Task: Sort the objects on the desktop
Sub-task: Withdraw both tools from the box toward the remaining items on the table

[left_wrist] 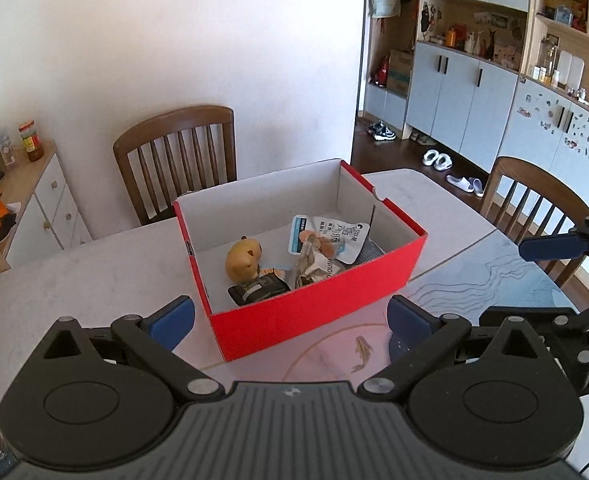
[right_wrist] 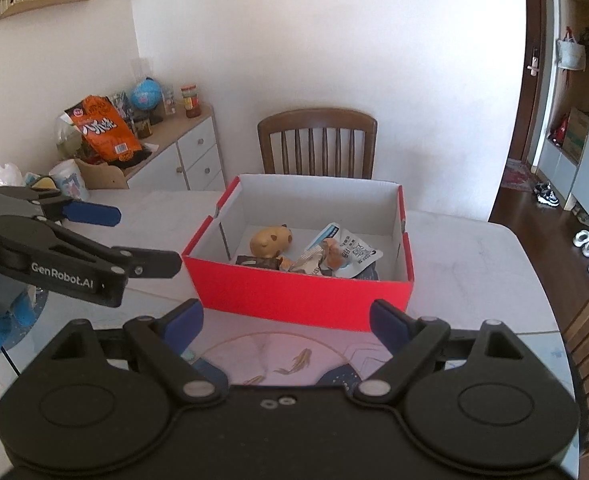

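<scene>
A red box [left_wrist: 310, 312] [right_wrist: 294, 292] with white inner walls stands on the table. Inside lie a tan capybara toy [left_wrist: 243, 260] [right_wrist: 270, 242], a white snack packet [left_wrist: 330, 236] [right_wrist: 350, 252], a crumpled wrapper [left_wrist: 310, 268] and a dark packet [left_wrist: 256, 290] [right_wrist: 256, 262]. My left gripper [left_wrist: 290, 320] hovers before the box's near wall, open, nothing between its blue pads. My right gripper [right_wrist: 286, 320] also stands open and empty in front of the box. Each gripper shows at the edge of the other's view.
Wooden chairs [left_wrist: 178, 152] [left_wrist: 534, 204] stand at the table's far and right sides. A white sideboard [right_wrist: 174, 160] with an orange snack bag [right_wrist: 102, 128], globe and jars sits left. A patterned mat [left_wrist: 494, 276] covers the table's right part. Cupboards and shoes lie beyond.
</scene>
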Available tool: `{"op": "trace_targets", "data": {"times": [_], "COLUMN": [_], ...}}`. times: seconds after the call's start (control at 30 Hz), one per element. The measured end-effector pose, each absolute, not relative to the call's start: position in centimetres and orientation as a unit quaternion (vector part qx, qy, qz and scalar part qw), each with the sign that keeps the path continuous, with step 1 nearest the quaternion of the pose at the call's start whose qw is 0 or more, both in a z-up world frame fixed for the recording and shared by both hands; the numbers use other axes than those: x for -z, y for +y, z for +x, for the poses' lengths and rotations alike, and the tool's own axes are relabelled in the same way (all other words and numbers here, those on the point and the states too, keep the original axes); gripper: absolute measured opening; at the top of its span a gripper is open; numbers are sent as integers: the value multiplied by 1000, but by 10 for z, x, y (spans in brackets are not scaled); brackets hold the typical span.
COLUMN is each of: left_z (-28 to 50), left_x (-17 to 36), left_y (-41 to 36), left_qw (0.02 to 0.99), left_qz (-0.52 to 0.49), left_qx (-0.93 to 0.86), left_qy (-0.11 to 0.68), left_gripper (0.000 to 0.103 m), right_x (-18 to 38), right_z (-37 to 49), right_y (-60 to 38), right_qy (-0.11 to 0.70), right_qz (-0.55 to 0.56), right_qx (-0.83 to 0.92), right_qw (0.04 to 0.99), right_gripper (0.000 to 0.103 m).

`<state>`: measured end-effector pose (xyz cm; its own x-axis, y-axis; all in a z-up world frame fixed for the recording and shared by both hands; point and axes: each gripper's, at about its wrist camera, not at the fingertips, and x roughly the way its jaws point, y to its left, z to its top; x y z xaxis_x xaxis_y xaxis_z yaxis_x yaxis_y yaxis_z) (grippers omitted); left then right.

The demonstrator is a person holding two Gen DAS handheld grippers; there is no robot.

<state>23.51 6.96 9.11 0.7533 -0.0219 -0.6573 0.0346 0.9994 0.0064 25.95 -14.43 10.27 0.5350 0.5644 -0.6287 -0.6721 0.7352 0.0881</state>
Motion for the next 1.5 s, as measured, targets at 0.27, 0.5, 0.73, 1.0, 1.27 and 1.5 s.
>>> {"op": "trace_targets", "data": {"times": [0.27,0.5,0.73,1.0,1.27,1.5], "left_z": [209,192,180,168,154,149], "left_x": [-90,-87,-79,-58,-36,-10], "left_y": [62,58,58,52,45,41], "left_qw": [943,946,947,948,951,947], "left_qz": [3,-6,-6,13,19,23], "left_qx": [10,2,5,16,23,33], "left_qy": [333,325,322,318,309,318], "left_gripper": [103,103,103,103,103,103], "right_x": [-102,-96,-87,-64,-45,-22], "right_z": [230,211,183,158,133,116], "right_y": [-158,-166,-174,-176,-169,-161], "right_qy": [308,312,316,324,307,310], "right_qz": [-81,-69,-61,-67,-80,-93], "right_qx": [-344,-339,-338,-325,-312,-317], "right_qw": [884,885,884,886,896,892], "right_gripper": [90,90,90,90,90,90]}}
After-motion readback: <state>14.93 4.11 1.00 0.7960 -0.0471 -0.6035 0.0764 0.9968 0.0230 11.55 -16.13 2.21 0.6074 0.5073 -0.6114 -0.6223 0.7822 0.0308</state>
